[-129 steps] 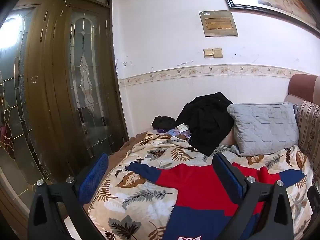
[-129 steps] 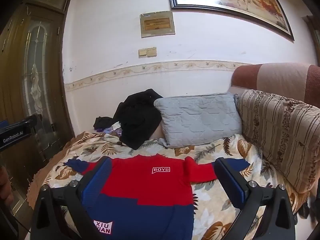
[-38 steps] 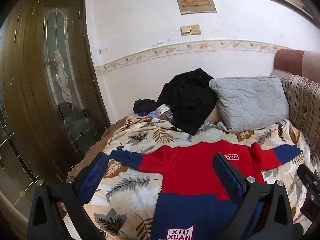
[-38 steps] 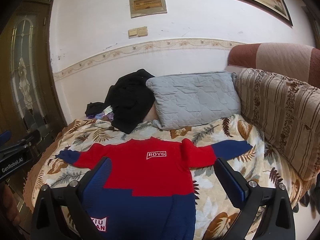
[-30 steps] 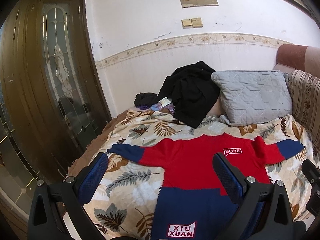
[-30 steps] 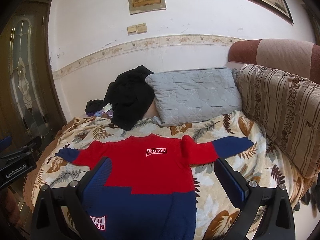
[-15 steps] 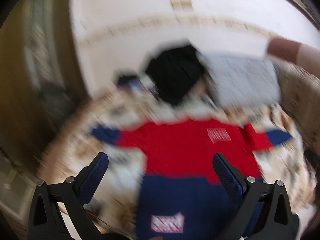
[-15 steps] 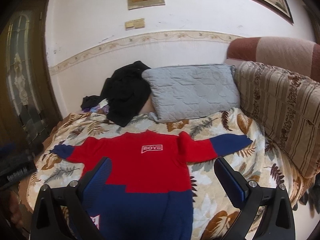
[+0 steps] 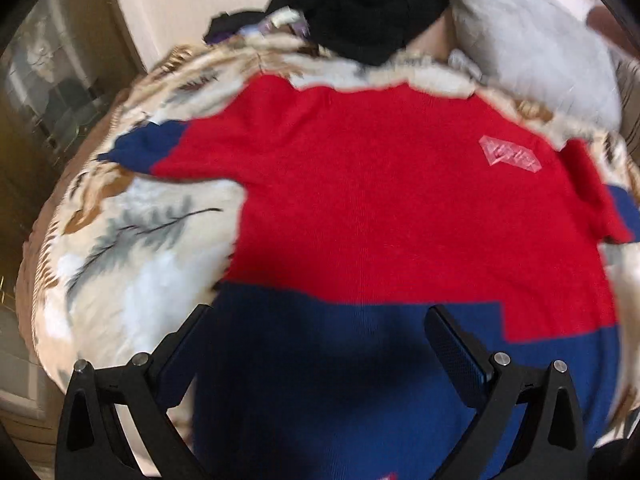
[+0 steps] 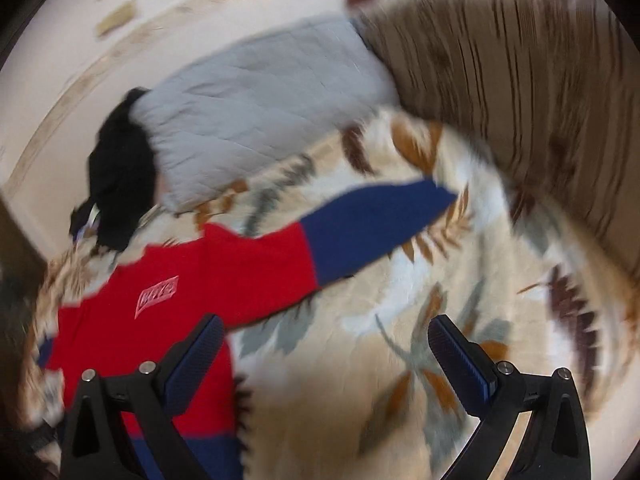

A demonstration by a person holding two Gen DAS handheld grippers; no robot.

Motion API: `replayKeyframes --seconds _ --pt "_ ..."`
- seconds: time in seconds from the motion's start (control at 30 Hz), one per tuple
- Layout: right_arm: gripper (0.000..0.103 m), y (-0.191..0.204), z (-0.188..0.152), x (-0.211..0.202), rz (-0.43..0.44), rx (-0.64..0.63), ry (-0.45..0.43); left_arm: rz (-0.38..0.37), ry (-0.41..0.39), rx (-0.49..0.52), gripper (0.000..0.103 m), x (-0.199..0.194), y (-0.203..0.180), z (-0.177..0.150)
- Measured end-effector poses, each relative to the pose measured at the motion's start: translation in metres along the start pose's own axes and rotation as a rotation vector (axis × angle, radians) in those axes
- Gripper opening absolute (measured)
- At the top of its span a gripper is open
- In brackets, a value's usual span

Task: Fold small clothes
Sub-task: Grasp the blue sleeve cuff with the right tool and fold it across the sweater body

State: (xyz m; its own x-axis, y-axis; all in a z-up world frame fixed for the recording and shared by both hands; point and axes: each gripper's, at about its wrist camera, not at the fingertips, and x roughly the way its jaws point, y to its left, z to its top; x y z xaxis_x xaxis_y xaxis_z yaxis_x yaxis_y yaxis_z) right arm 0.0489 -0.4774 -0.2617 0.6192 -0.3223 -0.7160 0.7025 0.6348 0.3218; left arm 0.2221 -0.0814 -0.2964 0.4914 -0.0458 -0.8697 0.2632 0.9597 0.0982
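Red-and-blue sweater lies flat on the bed, sleeves running nine to three; your right tongs, wide open and empty like the left tongs, sit nearer the sleeve at twelve.

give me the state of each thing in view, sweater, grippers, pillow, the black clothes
sweater: spread flat on the leaf-print blanket, unfolded, both sleeves out to the sides
left gripper: open, over the sweater's blue lower part, holding nothing
right gripper: open, over the blanket beside the sweater's right sleeve, holding nothing
grey pillow: lying at the far end, against the striped backrest
black clothes: heaped, unfolded, beside the pillow
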Motion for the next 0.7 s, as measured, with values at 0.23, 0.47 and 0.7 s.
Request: replayKeyframes --seconds 0.23,0.47,0.7 --pt "0.087 -0.052 0.04 0.076 0.047 0.299 0.029 0.027 -0.026 0.076 0.103 0.035 -0.025 0.011" --pt "0.079 -0.068 0.053 0.12 0.041 0.414 -0.002 -0.026 -0.061 0.015 0.103 0.04 -0.019 0.004" --pt "0.014 -0.074 0.056 0.139 0.051 0.466 -0.057 -0.034 -0.037 0.031 0.103 0.04 -0.02 0.008"
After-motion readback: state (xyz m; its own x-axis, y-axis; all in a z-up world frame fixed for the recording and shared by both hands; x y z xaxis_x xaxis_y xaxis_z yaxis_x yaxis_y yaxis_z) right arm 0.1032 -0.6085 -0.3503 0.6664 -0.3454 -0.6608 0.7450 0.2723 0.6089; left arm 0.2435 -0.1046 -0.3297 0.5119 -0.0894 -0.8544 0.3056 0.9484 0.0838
